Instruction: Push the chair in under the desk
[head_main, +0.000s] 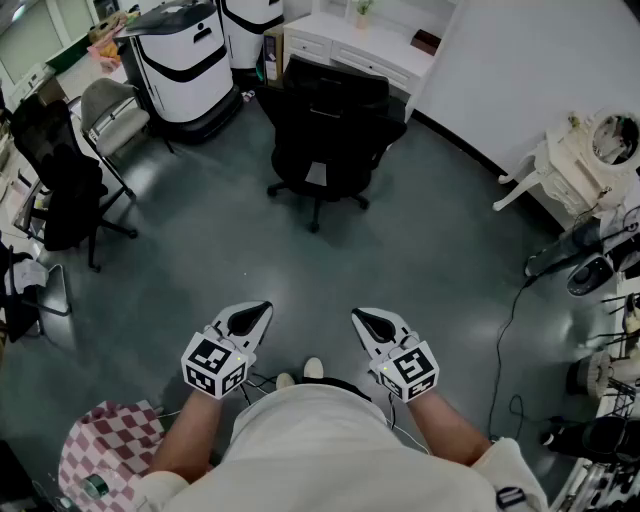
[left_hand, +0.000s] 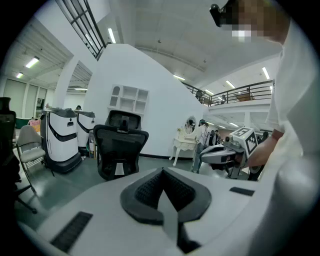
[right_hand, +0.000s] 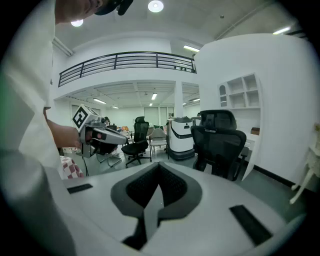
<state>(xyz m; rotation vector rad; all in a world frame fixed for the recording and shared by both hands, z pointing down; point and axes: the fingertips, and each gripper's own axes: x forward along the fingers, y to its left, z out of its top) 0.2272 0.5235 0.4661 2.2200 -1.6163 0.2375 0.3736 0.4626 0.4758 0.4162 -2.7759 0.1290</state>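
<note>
A black office chair (head_main: 328, 125) on a wheeled base stands on the grey floor, its back toward me, just in front of a white desk (head_main: 360, 48) against the far wall. The chair (left_hand: 120, 150) also shows in the left gripper view, and the chair (right_hand: 220, 145) in the right gripper view, some way off. My left gripper (head_main: 255, 312) and right gripper (head_main: 365, 320) are held side by side near my body, well short of the chair. Both are shut with nothing between the jaws.
A white-and-black machine (head_main: 185, 65) stands left of the desk. Another black chair (head_main: 60, 170) and a grey chair (head_main: 112, 112) are at the left. A white ornate table (head_main: 575, 165) and cables (head_main: 510, 330) lie at the right. A checked cloth (head_main: 105, 440) is by my left arm.
</note>
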